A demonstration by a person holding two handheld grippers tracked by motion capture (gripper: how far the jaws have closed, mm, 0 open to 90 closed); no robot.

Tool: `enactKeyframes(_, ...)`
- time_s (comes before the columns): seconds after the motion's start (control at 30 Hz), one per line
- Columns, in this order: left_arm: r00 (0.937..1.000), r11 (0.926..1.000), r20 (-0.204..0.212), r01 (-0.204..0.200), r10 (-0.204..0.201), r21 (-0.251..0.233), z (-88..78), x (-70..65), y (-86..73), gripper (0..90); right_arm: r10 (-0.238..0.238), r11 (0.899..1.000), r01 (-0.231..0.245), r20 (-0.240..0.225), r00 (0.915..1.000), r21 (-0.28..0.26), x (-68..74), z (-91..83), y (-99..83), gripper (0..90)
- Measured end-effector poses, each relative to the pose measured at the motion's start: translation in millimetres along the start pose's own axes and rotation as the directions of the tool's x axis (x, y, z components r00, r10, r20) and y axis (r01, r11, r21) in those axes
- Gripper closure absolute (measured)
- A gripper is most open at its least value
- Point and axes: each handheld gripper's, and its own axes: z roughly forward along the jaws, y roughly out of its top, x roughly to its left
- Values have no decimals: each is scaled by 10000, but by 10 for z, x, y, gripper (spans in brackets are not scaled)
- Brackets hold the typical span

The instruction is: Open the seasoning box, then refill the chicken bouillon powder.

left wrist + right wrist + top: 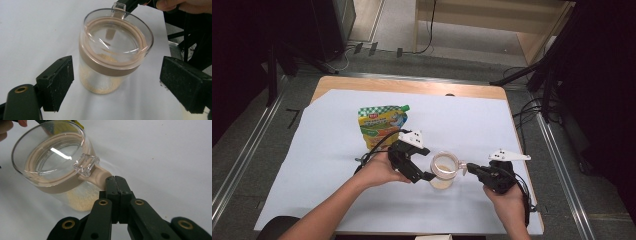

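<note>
A clear jar point(443, 170) with a beige lid band and a little beige powder at its bottom stands on the white sheet. My left gripper point(428, 163) is open at the jar's left side. In the left gripper view the jar point(112, 57) stands between the two spread pads point(58, 82), which are apart from the glass. My right gripper point(469, 169) comes from the right and is shut on the beige tab point(98, 176) that sticks out from the lid under a clear latch point(86, 164). The right gripper view shows its tips point(116, 182) pressed together at the tab's end.
A yellow and green spouted pouch point(382, 125) lies on the white sheet point(472, 115) behind the left hand. The sheet covers a wooden table point(412, 85) whose right edge runs close to the right hand. Cables and dark stands surround the table on the floor.
</note>
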Motion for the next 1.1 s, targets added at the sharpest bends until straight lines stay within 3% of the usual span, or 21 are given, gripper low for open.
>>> enactKeyframes(0.2,9999,9996,52,91,-92,272,158,13,21,30,21,10000,-21,15,10000,58,-7,11,-4,900)
enactKeyframes(0.27,10000,9996,-69,-59,60,266,210,16,28,24,33,10000,-33,15,10000,75,-10,14,-4,900)
enactKeyframes(0.4,9999,9998,110,-41,39,182,277,32,44,34,33,10000,-33,19,10000,79,-11,15,-4,900)
enactKeyframes(0.53,9990,9989,-65,-432,433,163,336,3,70,57,23,10000,-23,23,10000,73,-15,20,-3,900)
enactKeyframes(0.67,9982,9984,-206,-566,567,50,366,-6,96,84,36,10000,-36,45,10000,92,-10,20,0,900)
enactKeyframes(0.9,9976,9976,-196,-662,666,222,366,0,124,101,79,9999,-79,38,10000,91,-13,21,1,900)
enactKeyframes(1.03,9984,9984,-216,-512,518,252,366,-9,137,102,92,9999,-92,28,10000,100,-13,20,1,900)
enactKeyframes(1.1,9971,9974,-344,-667,676,264,353,-22,149,104,67,9999,-67,35,10000,83,-14,22,1,900)
